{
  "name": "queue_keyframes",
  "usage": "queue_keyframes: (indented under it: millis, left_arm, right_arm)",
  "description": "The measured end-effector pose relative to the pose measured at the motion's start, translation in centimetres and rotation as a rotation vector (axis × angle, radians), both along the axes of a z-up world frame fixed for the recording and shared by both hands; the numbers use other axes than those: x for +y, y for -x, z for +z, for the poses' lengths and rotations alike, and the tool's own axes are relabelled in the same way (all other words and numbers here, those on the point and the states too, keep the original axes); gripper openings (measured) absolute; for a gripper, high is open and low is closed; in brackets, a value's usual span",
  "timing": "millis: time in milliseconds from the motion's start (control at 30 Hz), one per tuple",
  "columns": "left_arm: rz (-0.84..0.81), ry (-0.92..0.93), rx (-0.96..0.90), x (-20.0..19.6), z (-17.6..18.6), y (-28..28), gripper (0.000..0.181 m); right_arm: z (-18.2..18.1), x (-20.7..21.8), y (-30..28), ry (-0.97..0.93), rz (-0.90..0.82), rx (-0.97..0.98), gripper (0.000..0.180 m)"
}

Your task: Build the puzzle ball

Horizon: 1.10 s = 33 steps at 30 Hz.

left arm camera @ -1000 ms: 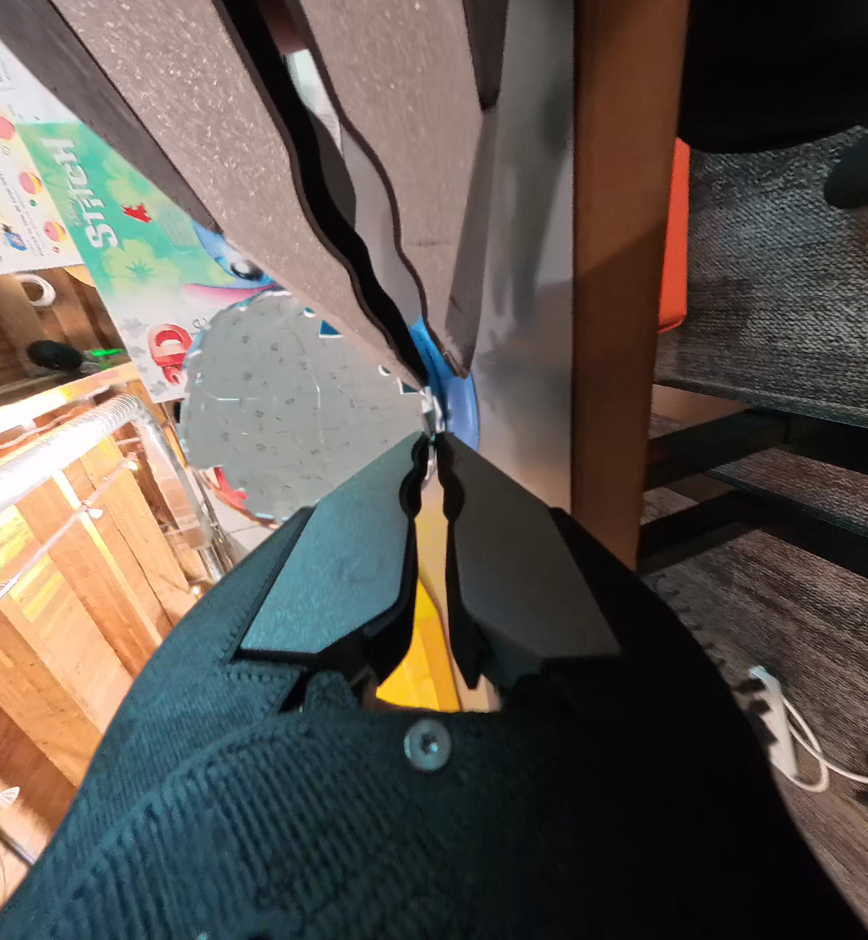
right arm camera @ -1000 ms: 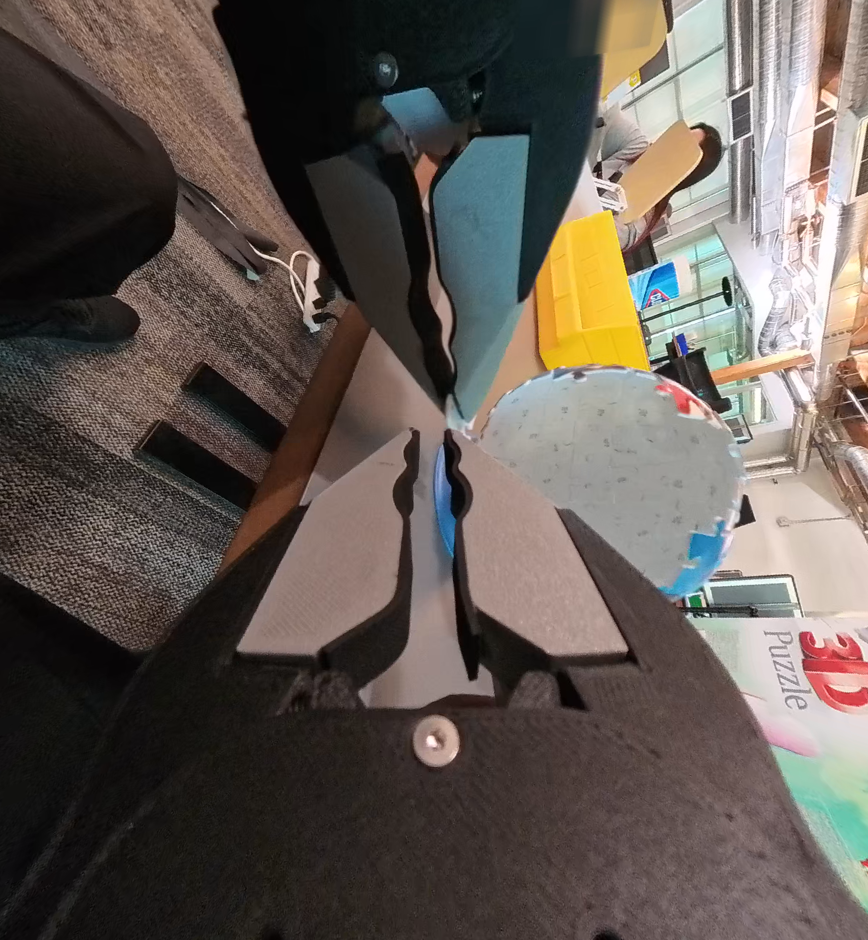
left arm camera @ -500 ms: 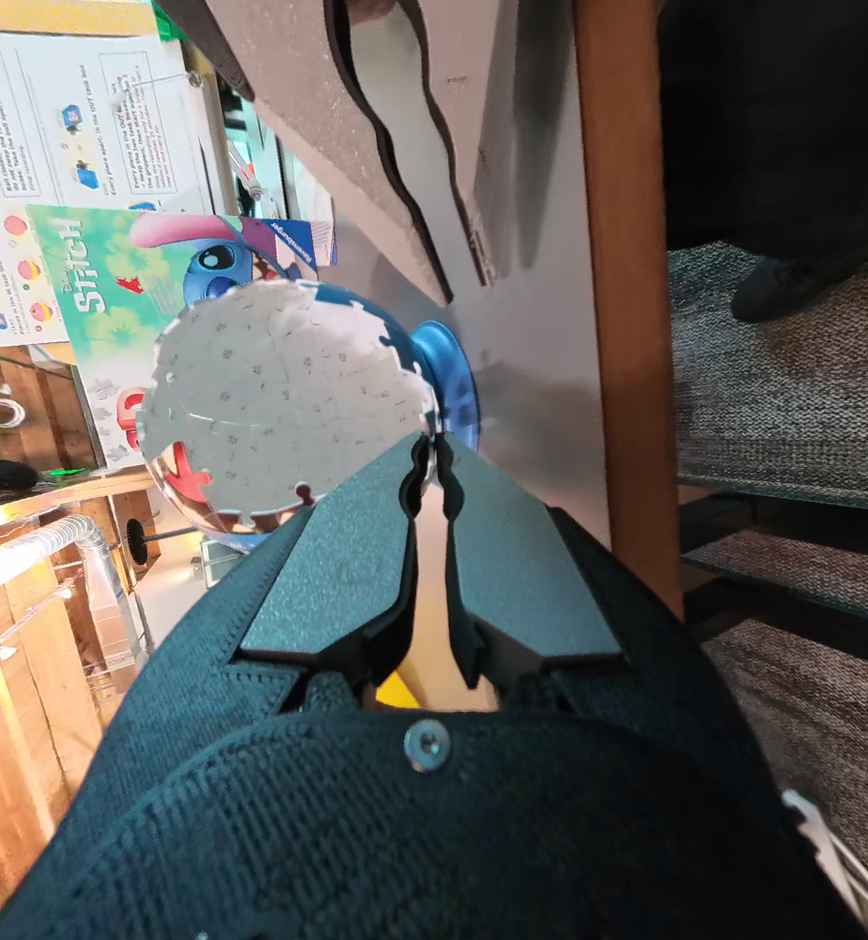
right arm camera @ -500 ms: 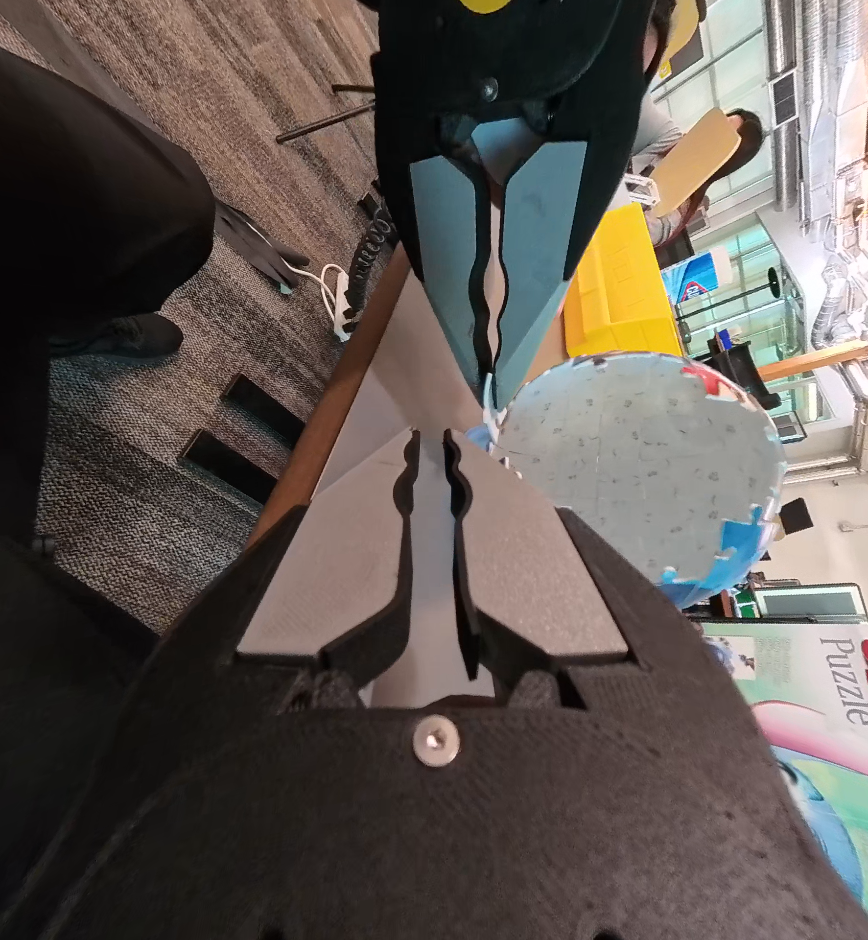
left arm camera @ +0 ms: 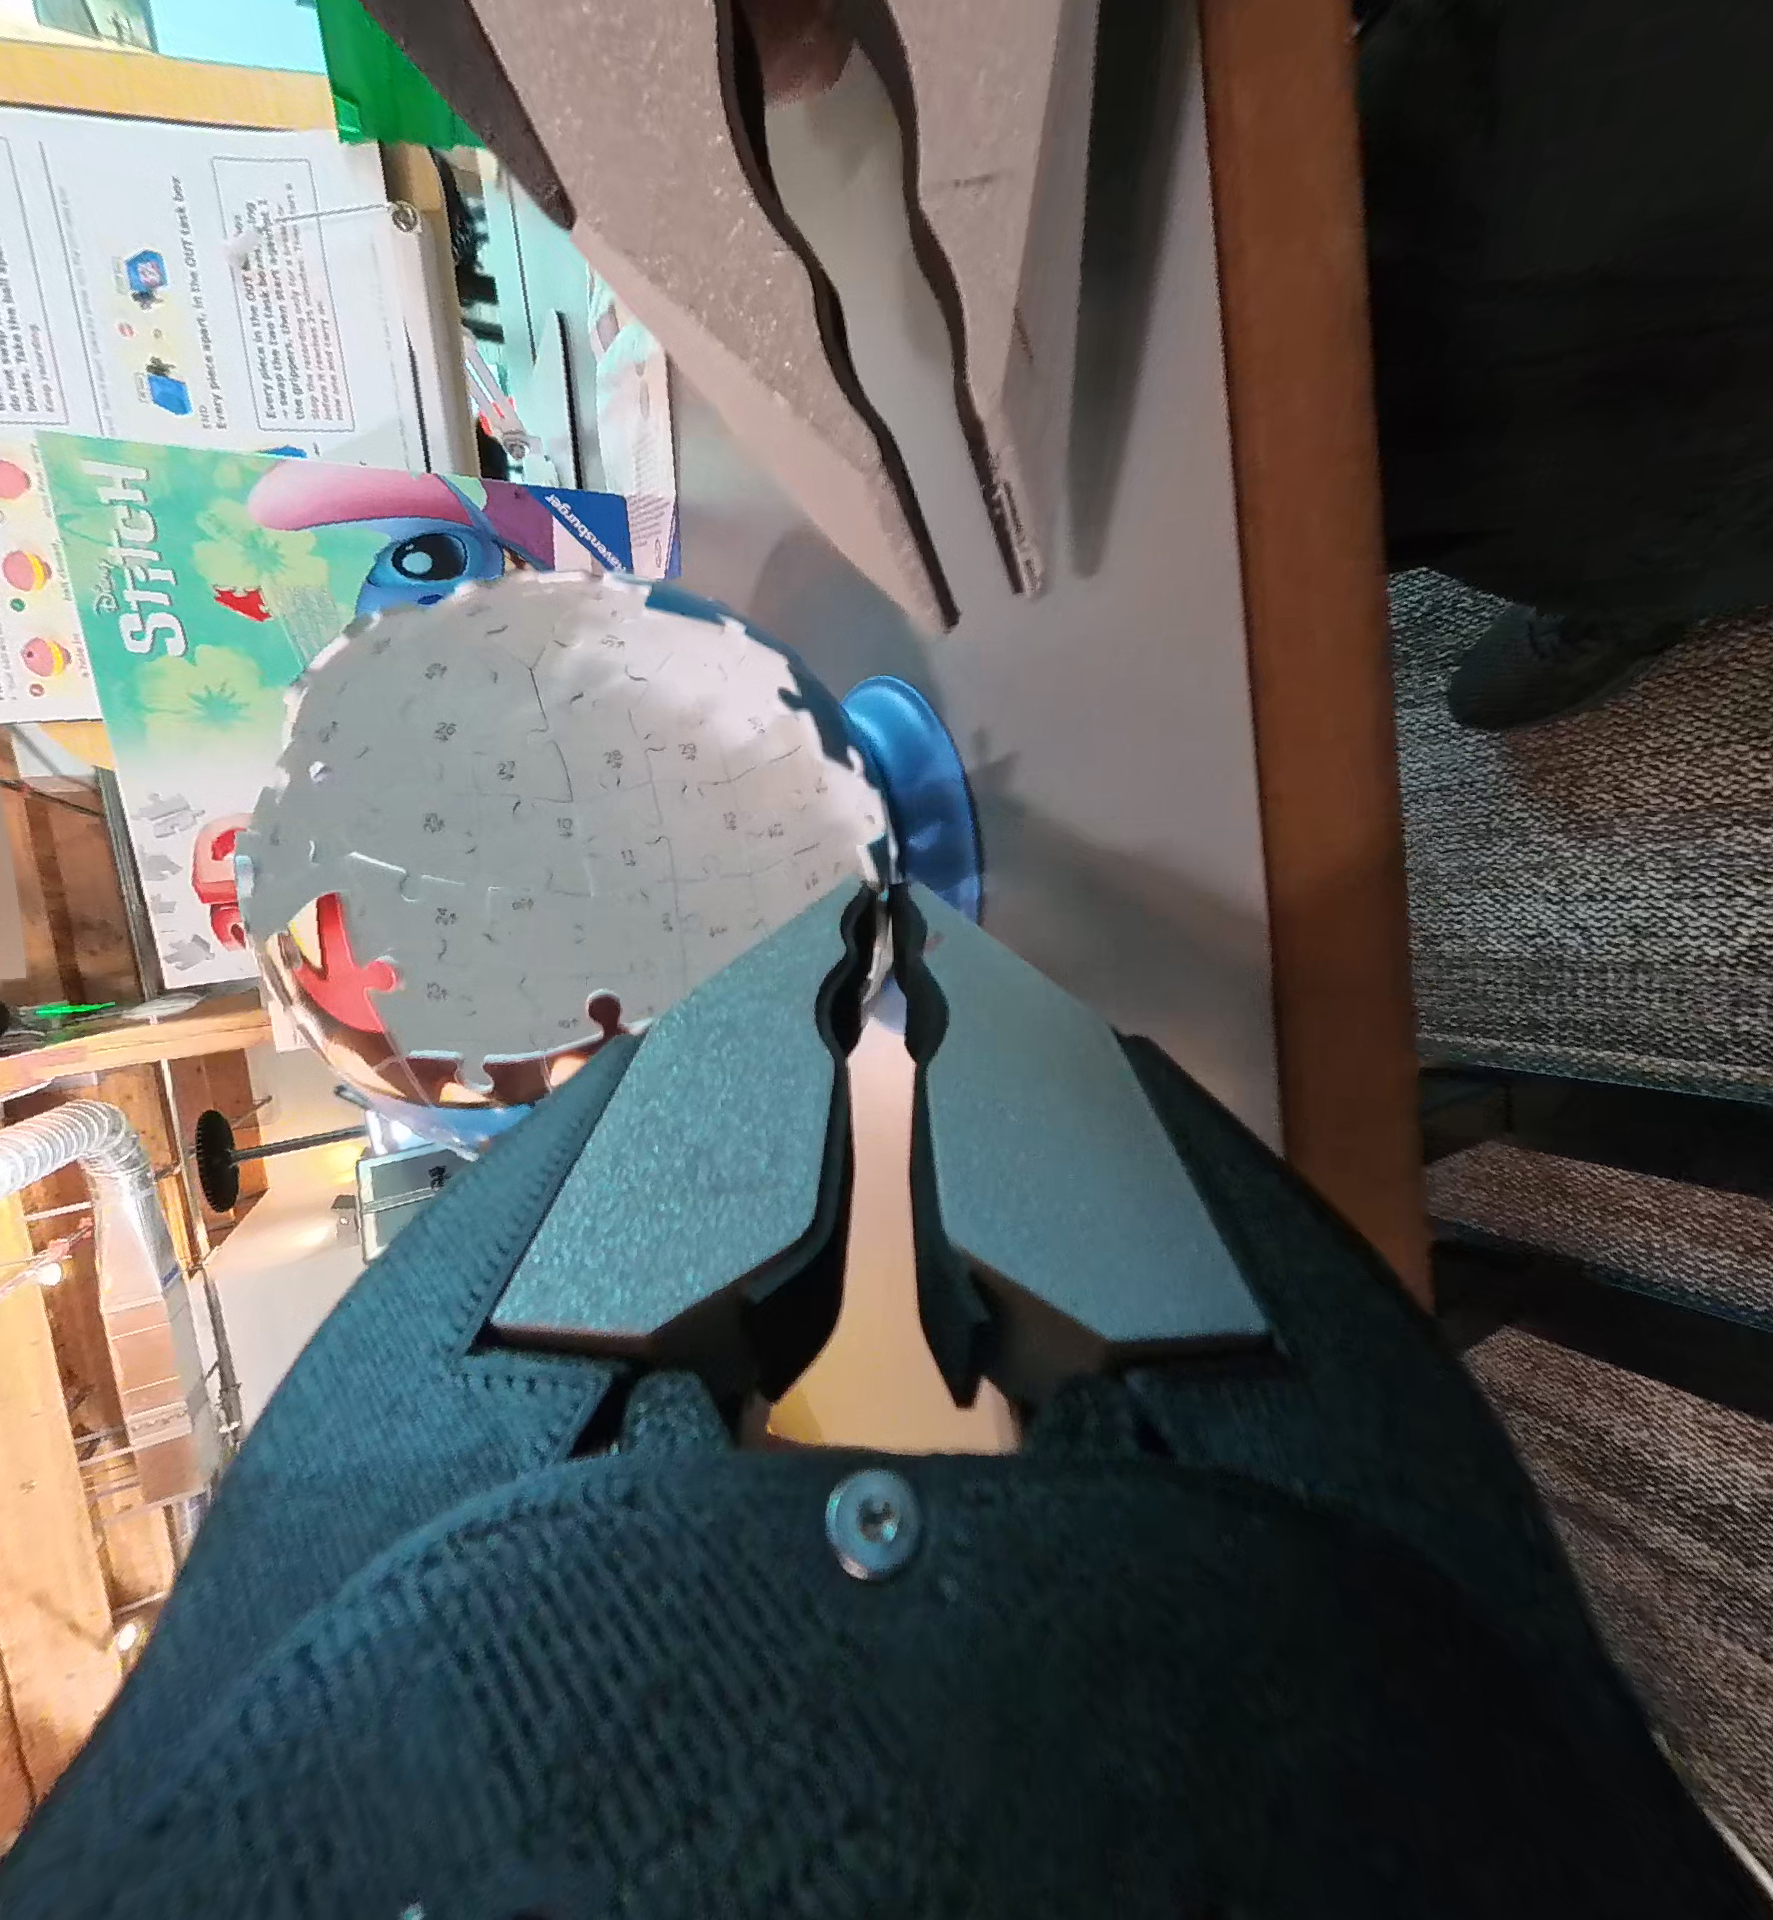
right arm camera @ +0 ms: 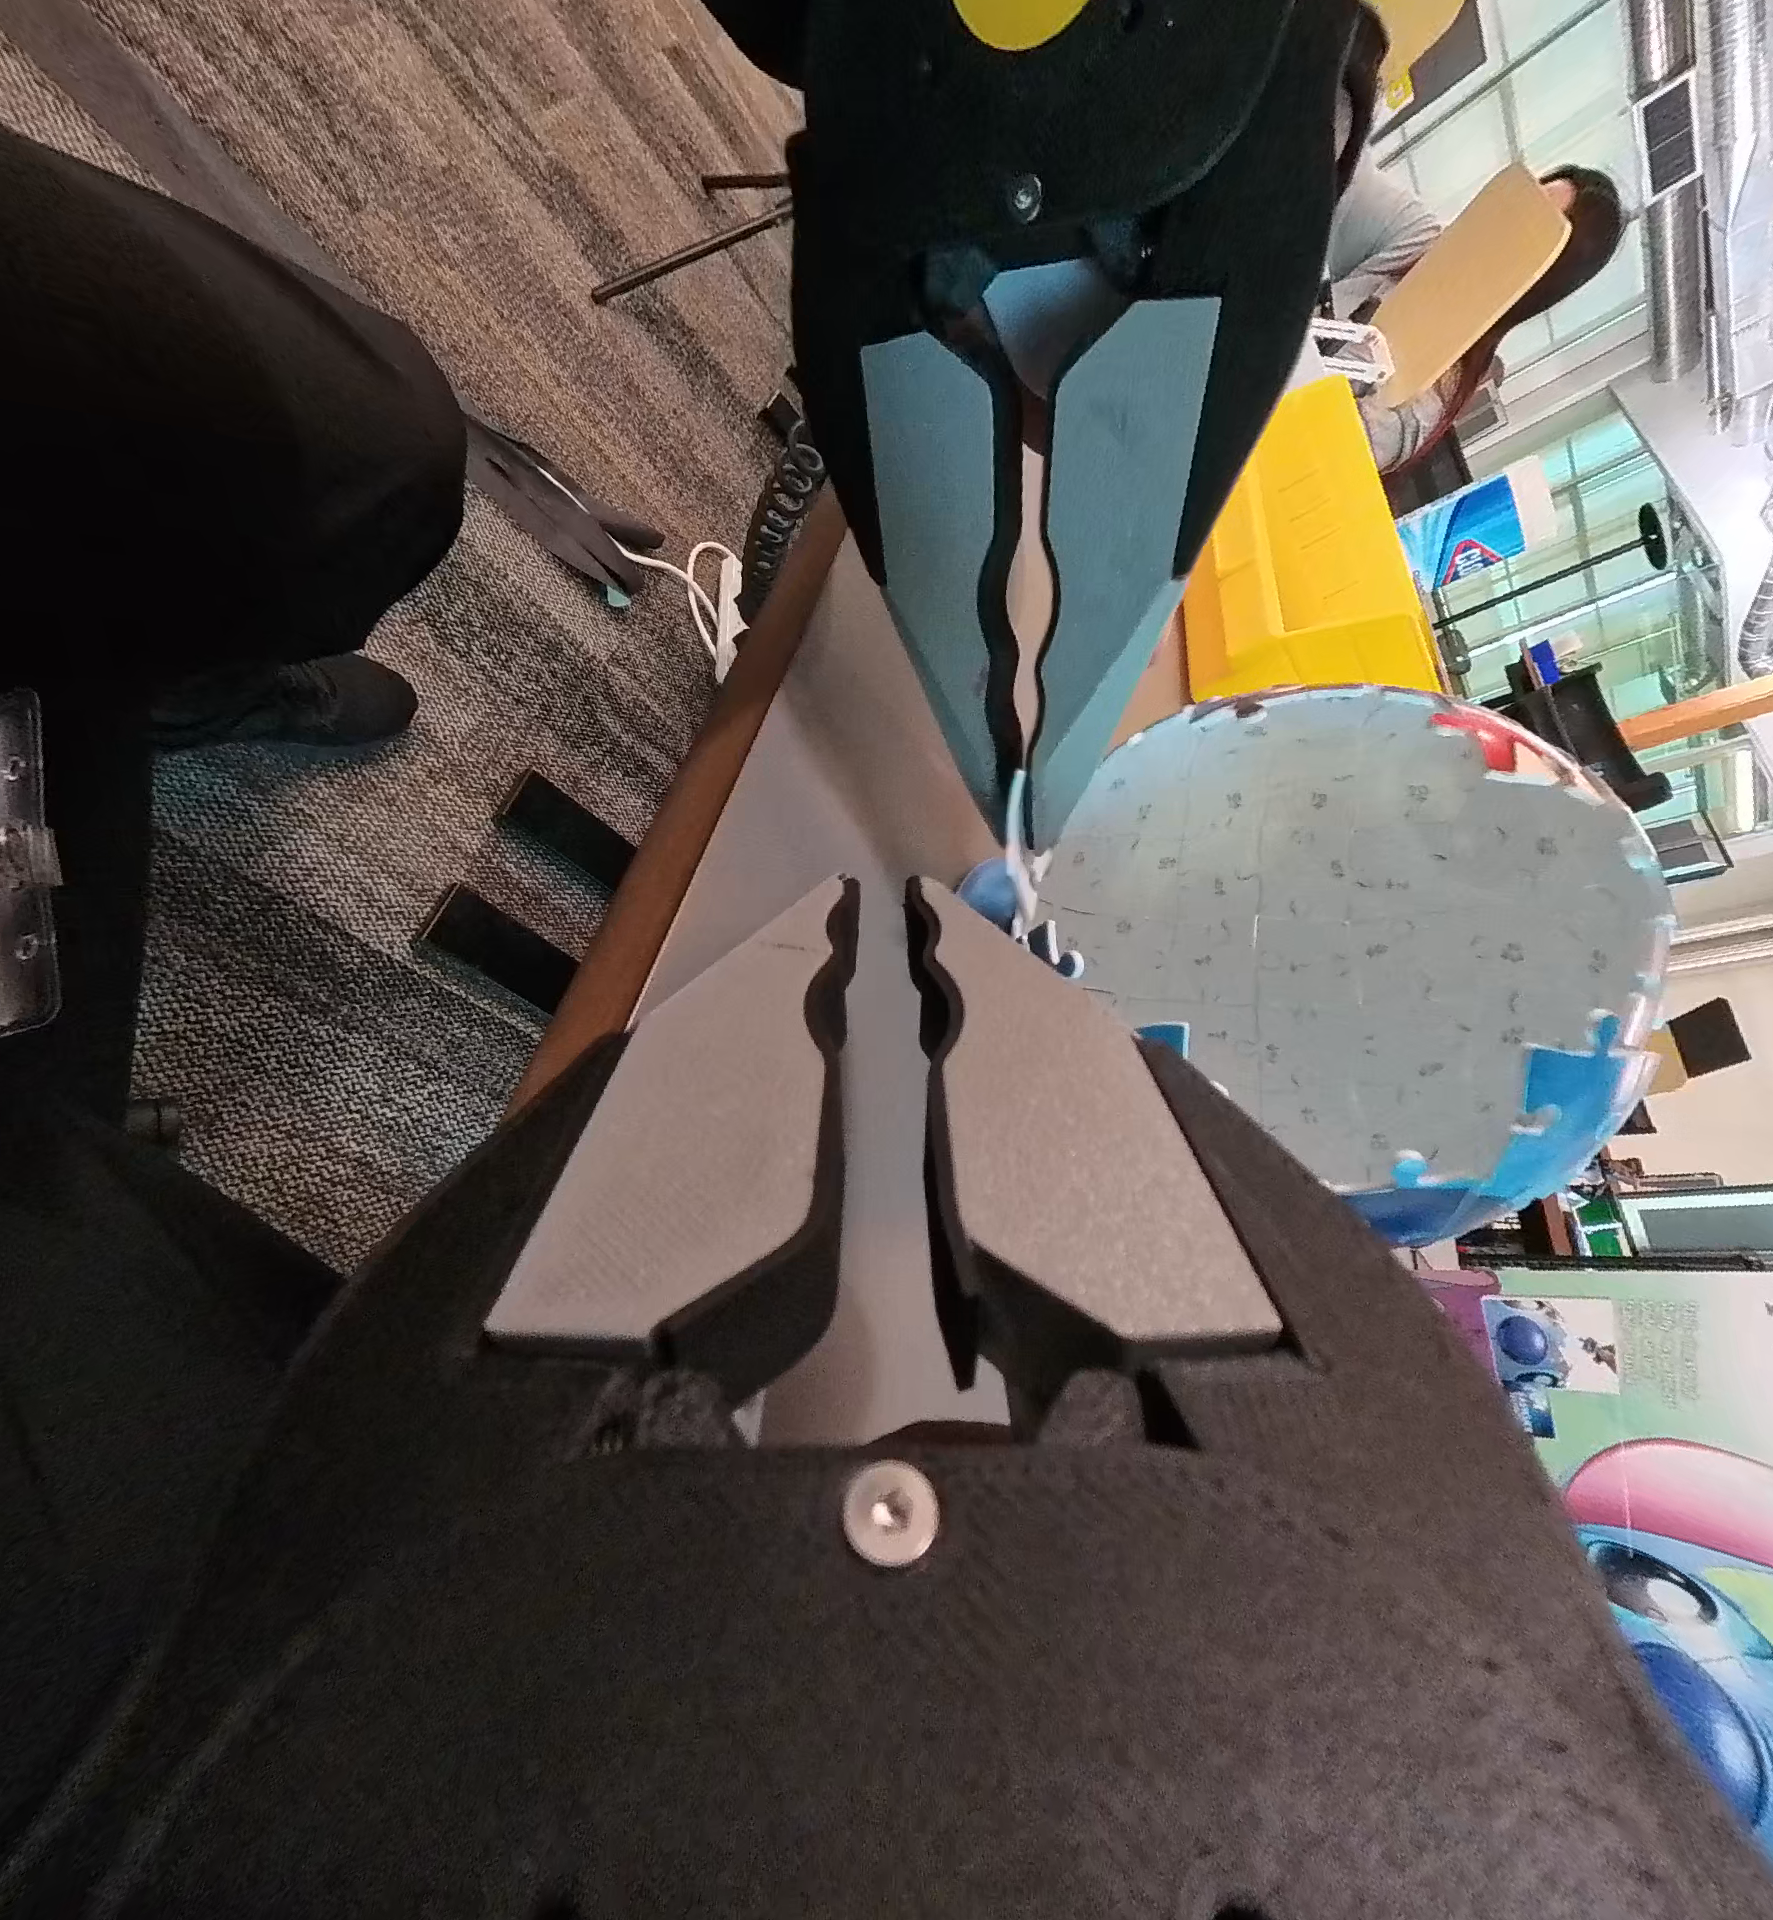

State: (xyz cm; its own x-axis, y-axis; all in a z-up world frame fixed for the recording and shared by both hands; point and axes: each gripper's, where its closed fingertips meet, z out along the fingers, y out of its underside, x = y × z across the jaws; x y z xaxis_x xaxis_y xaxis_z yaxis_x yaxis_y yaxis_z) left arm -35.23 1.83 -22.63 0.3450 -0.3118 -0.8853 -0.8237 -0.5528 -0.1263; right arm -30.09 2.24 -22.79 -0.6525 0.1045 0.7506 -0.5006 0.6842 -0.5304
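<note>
The ball [left arm camera: 570, 821] is half-built – a bowl-shaped shell of joined pieces, grey numbered insides facing both cams, blue and red printed sides showing at the jagged rim. It sits on a blue stand [left arm camera: 913, 790] on the grey table [left arm camera: 1100, 831], near the table's wood edge.

L gripper [left arm camera: 880, 914]: tips nearly together, pinching the thin edge of the ball's shell at its lower rim, right beside the stand. In the R wrist view the same gripper [right arm camera: 1022, 831] comes in from the top, tips closed onto a white piece edge at the rim – so it's gripping the ball.

R gripper [right arm camera: 882, 899]: jaws slightly parted, a narrow gap with nothing in it, only bare table behind. It hovers just beside the stand, not touching the ball. In the L wrist view it shows at the top [left arm camera: 975, 582], tips apart from the ball.

Behind the ball: the puzzle box [left arm camera: 227, 582] w/ green and blue cartoon art, and a white printed sheet [left arm camera: 155, 291] above it. Yellow bin [right arm camera: 1297, 561] farther back on the table. Grey carpet [right arm camera: 362, 935] below, a white cable [right arm camera: 705, 592] on it.
</note>
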Motion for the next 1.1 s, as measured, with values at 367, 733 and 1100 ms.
queue_keyframes:
  millis: [367, 733, 1100]
  left_arm:
    - [-0.017, -0.003, -0.028, 0.09, -0.09, 0.16, 0.001]
    - [-0.045, 0.015, -0.057, -0.06, -0.33, -0.05, 0.0]
    - [-0.044, 0.028, -0.032, -0.16, -0.24, 0.01, 0.001]
  right_arm:
    - [0.04, 0.14, 0.15, 0.009, -0.005, -0.013, 0.006]
    - [-0.04, 0.11, 0.19, 0.008, -0.006, -0.014, 0.006]
    - [-0.02, 0.1, 0.18, 0.009, -0.005, -0.012, 0.006]
